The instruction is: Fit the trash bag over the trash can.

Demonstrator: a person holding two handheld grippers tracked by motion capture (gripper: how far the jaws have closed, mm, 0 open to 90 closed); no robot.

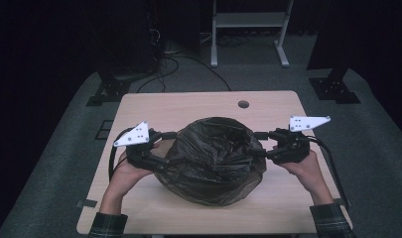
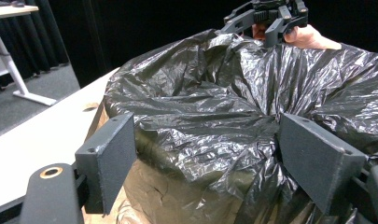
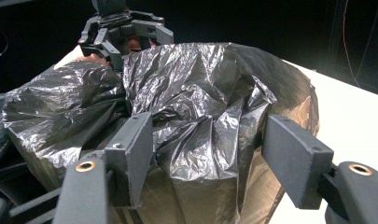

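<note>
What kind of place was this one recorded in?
Probably a lab or recording studio: black curtains surround a grey carpeted floor, cables trail behind a light wooden table, and a white desk frame stands beyond.

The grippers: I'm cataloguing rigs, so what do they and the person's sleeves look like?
Both the left gripper and right gripper are black, angular frames, each topped by a pale three-cornered plate with small dots. Each gripper's own view shows flat, matte dark-grey rectangular jaws on arms with brass-ringed holes. Black cables trail from them. The sleeves are dark green plaid.
</note>
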